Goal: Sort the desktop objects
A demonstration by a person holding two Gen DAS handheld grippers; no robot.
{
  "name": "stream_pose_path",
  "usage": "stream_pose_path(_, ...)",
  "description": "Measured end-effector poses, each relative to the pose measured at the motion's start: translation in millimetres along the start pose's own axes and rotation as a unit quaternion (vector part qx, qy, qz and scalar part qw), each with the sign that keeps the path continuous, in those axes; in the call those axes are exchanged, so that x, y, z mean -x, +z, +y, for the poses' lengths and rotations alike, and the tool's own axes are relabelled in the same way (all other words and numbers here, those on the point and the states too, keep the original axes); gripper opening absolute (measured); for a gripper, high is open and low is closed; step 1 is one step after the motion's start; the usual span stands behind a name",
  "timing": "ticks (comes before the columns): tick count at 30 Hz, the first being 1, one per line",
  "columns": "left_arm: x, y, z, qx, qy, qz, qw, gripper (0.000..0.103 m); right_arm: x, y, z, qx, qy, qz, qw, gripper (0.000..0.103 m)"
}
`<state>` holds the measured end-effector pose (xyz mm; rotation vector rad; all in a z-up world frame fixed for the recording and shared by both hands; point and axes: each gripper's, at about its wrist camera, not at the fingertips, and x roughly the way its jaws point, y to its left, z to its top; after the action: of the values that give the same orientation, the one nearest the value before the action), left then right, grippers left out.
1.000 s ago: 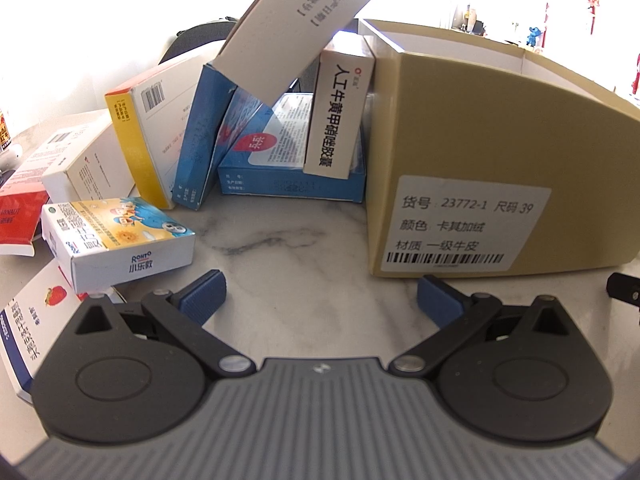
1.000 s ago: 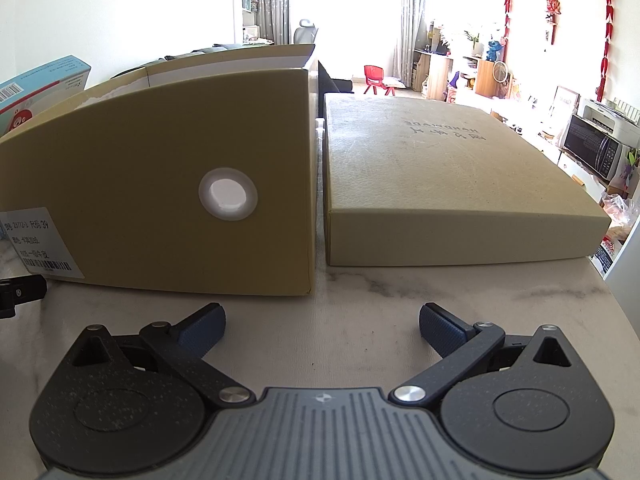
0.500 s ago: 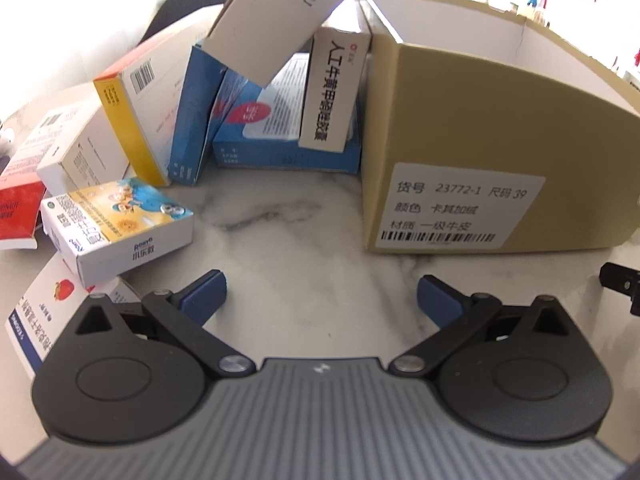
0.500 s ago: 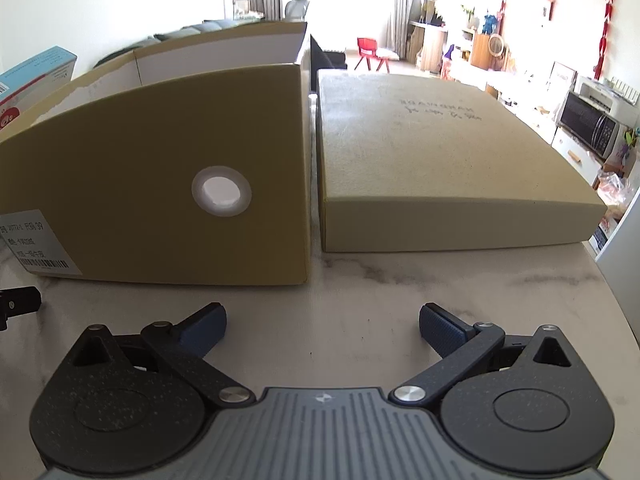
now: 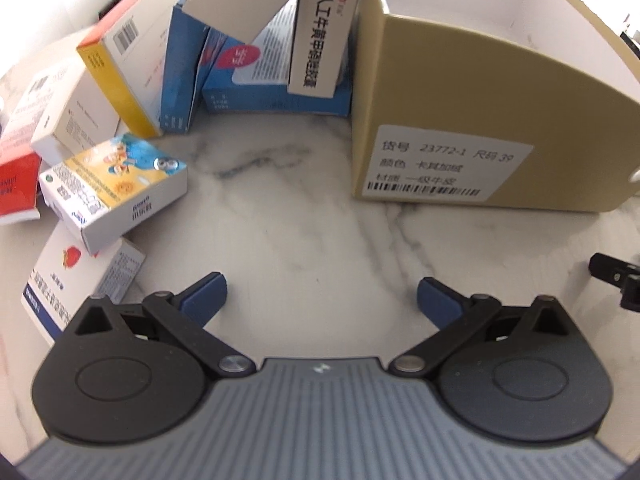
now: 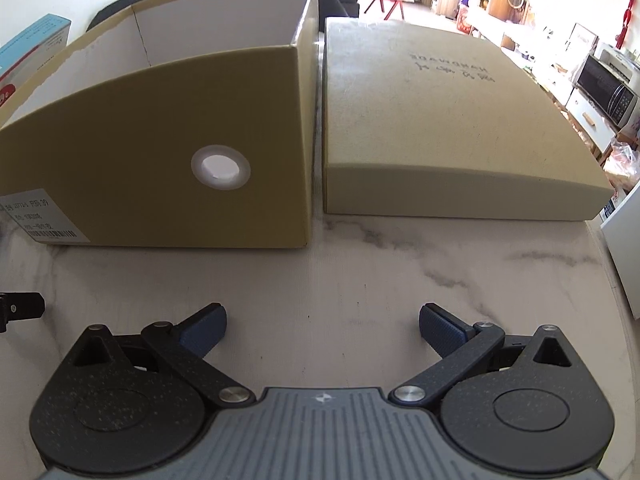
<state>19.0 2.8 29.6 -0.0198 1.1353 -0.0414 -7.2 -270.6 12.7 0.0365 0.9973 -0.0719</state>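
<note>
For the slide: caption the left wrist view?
Open left tool over marble table, between scattered medicine boxes and tan cardboard box.

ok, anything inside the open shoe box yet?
Only bare white inner walls show inside the open shoe box from the right wrist view, and likewise from the left. Its floor is hidden behind the front wall, so contents cannot be ruled out.

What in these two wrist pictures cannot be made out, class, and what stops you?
- Floor of the open cardboard box: right wrist view, hidden by its front wall.
- Red box: left wrist view, cut off by the edge.
- Blue boxes: left wrist view, partly covered by the leaning white box.
</note>
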Motion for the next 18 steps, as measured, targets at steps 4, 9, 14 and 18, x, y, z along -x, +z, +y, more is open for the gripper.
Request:
stream_pose_path(4, 7, 3, 4, 0.007, 0.0, 0.011, 0.9999, 0.103, -1, 6, -1, -0.007, 0.0, 0.031, 0.999, 0.103)
stream_pose_path(9, 13, 9, 9, 0.01, 0.005, 0.016, 0.9998, 0.103, 0, 9, -4, -0.018, -0.002, 0.052, 0.998, 0.103)
stream_pose_path(14, 18, 15, 14, 0.013, 0.011, 0.027, 0.9995, 0.103, 3, 11, -5, -0.022, -0.007, 0.06, 0.998, 0.103)
stream_pose_path(18, 21, 19, 17, 0.015, 0.015, 0.047, 0.9987, 0.103, 8, 15, -4, -0.021, -0.018, 0.071, 0.997, 0.103)
